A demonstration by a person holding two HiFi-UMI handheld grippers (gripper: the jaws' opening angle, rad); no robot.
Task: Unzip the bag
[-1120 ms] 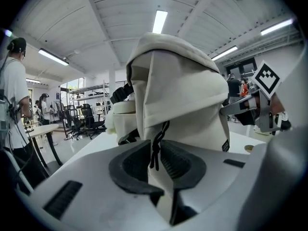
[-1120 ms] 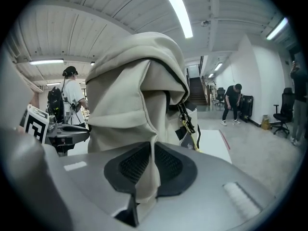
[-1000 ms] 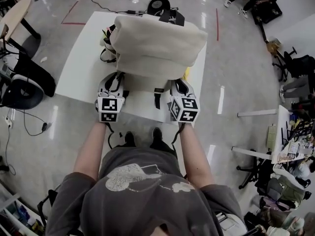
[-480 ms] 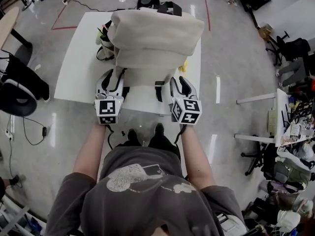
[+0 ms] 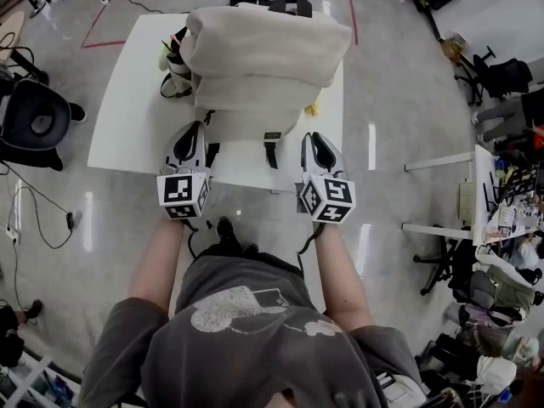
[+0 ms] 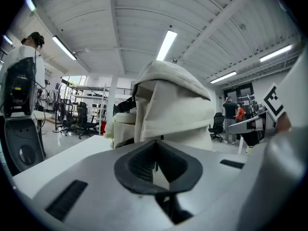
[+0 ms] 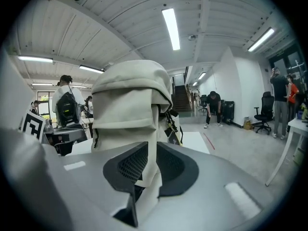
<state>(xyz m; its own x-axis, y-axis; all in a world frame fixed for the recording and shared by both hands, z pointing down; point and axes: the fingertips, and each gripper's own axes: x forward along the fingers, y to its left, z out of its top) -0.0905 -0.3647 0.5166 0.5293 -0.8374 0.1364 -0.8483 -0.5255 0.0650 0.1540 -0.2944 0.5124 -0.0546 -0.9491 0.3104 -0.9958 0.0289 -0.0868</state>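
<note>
A cream backpack (image 5: 259,66) stands upright on the white table (image 5: 127,100); no zipper shows on it. My left gripper (image 5: 194,129) rests at the table's near edge, just before the bag's (image 6: 173,109) left corner. It is shut, fingertips together (image 6: 155,150), with nothing between them. My right gripper (image 5: 313,138) sits at the bag's (image 7: 127,109) right corner. Its jaws are closing (image 7: 151,153) on a cream strap (image 7: 153,179) that hangs from the bag, and both pads touch it.
A black-buckled strap (image 5: 272,141) hangs down the bag's near side between the grippers. Green and white things (image 5: 174,58) lie at the bag's left, a yellow one (image 5: 313,107) at its right. An office chair (image 5: 34,117) stands left of the table, desks (image 5: 501,219) to the right.
Both pairs of jaws stood wider half a second ago and have since closed in. The hands stay at the table's near edge. The bag has not moved.
</note>
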